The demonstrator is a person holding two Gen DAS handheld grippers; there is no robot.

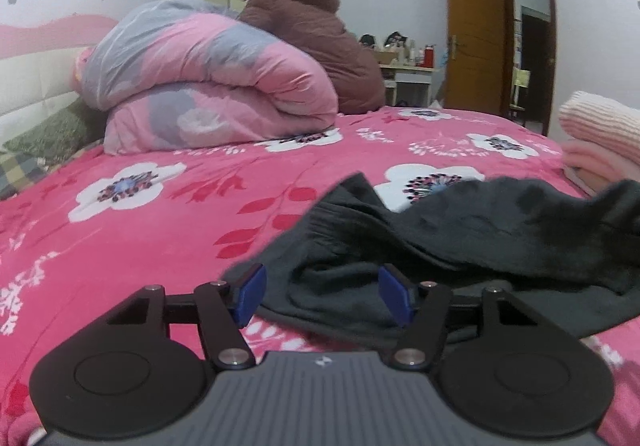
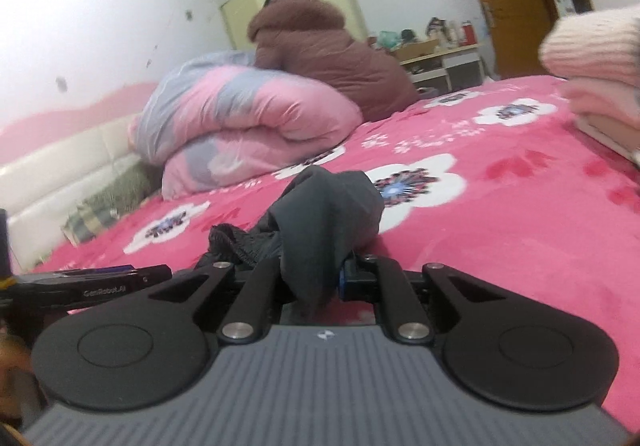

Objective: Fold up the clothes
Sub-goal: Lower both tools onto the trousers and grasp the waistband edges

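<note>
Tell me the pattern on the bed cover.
Bright pink bed cover printed with white flowers and red leaf sprigs; clearest in the left wrist view.

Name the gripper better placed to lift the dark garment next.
Right. The right gripper is already shut on the dark garment; the left gripper has its fingers apart around cloth, not pinching it.

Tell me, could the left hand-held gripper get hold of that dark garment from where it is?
Probably yes. The left hand-held gripper has its jaws apart, and the dark garment already bunches up between its blue pads, which do not seem to press it. Nothing blocks it; closing should catch cloth.
</note>
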